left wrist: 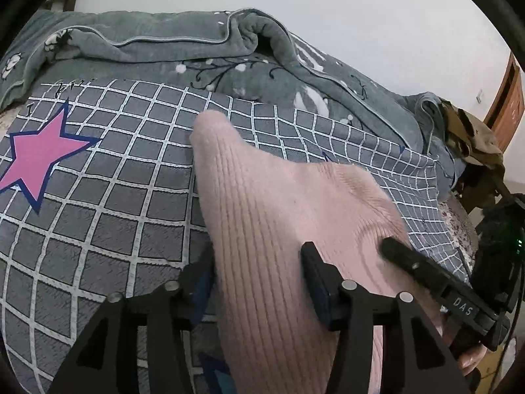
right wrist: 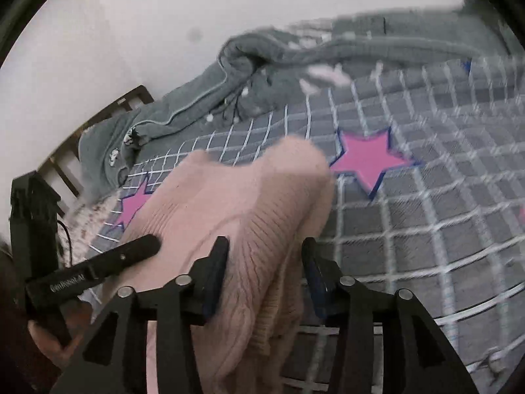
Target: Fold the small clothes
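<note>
A pink ribbed knit garment (left wrist: 279,216) lies bunched on the grey checked bedsheet (left wrist: 108,197). My left gripper (left wrist: 259,256) has its jaws apart with the knit fabric draped between the fingers. My right gripper (right wrist: 265,249) also has its jaws apart, with a thick fold of the same garment (right wrist: 236,203) running between the fingers. The right gripper's finger (left wrist: 413,262) shows at the right of the left wrist view, pressing on the garment. The left gripper's finger (right wrist: 131,252) shows at the left of the right wrist view, touching the garment.
A rumpled grey-green blanket (left wrist: 157,36) lies along the far side of the bed by the white wall. Pink stars (left wrist: 36,157) are printed on the sheet. A brown cloth heap (left wrist: 472,134) sits at the bed's right end. A wooden bed frame (right wrist: 98,121) shows at the left.
</note>
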`<control>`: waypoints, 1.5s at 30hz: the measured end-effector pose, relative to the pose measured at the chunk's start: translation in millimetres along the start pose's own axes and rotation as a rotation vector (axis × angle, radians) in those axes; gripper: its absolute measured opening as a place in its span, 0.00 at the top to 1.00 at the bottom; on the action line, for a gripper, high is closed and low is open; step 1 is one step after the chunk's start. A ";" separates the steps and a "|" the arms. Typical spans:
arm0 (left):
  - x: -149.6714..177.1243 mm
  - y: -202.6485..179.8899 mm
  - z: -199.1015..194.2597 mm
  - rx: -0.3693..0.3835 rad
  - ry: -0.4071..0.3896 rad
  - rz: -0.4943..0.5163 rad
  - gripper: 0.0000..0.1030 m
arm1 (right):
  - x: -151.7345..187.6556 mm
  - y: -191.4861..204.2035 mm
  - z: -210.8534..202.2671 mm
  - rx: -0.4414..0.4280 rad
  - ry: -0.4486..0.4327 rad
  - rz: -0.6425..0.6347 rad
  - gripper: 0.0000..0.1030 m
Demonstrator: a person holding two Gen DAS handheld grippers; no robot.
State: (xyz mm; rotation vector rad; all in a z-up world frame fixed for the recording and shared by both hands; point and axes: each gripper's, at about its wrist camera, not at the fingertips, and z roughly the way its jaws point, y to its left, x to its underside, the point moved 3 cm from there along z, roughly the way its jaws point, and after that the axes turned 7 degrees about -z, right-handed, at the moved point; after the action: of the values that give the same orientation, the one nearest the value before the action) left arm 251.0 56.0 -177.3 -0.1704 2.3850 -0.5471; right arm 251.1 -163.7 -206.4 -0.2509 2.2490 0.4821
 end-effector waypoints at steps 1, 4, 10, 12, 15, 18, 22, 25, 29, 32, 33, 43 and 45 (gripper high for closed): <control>-0.1 1.7 -3.6 0.000 -0.005 0.002 0.49 | -0.2 1.2 -6.5 0.019 -0.018 -0.019 0.55; 0.0 2.5 -12.1 -0.012 -0.034 0.014 0.47 | -0.8 7.5 -28.7 0.047 -0.082 -0.064 0.55; -4.6 2.5 -17.7 -0.022 -0.067 0.011 0.45 | 3.9 20.1 2.5 0.038 0.010 -0.070 0.80; -6.1 4.6 -20.2 -0.013 -0.072 -0.007 0.45 | 5.5 17.4 -1.3 0.031 -0.026 -0.072 0.86; -6.3 3.9 -23.8 0.026 -0.074 -0.015 0.42 | -2.6 6.5 -28.1 -0.021 -0.130 -0.033 0.86; -2.5 -1.5 -20.2 0.032 -0.061 0.002 0.40 | 6.8 0.4 -0.7 0.052 -0.002 -0.042 0.85; 4.3 -7.7 -17.6 0.014 -0.049 0.039 0.40 | 6.0 1.6 -5.4 0.064 -0.011 -0.043 0.76; 3.9 -10.4 -21.1 0.021 -0.062 0.053 0.40 | 0.7 5.9 -29.1 0.085 -0.099 -0.064 0.70; 2.3 -12.6 -18.6 0.041 -0.056 0.033 0.39 | 1.8 20.8 -49.7 0.010 -0.176 -0.096 0.69; 5.2 -14.2 -10.9 -0.002 -0.046 0.046 0.38 | 6.2 36.2 -38.3 0.033 -0.133 -0.186 0.70; 6.8 -14.1 -7.1 -0.024 -0.037 0.051 0.38 | 8.6 36.7 -33.1 0.062 -0.108 -0.201 0.70; 6.9 -17.8 -10.2 -0.036 -0.057 0.068 0.37 | 6.5 14.2 -40.0 0.072 -0.108 -0.116 0.70; 7.3 -18.7 -10.5 -0.044 -0.064 0.079 0.37 | 7.5 16.5 -43.8 0.041 -0.120 -0.117 0.70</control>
State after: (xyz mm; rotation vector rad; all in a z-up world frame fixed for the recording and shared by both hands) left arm 238.2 40.8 -166.4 -0.1107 2.3315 -0.4465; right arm 211.0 -167.2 -181.3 -0.3218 2.1114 0.3783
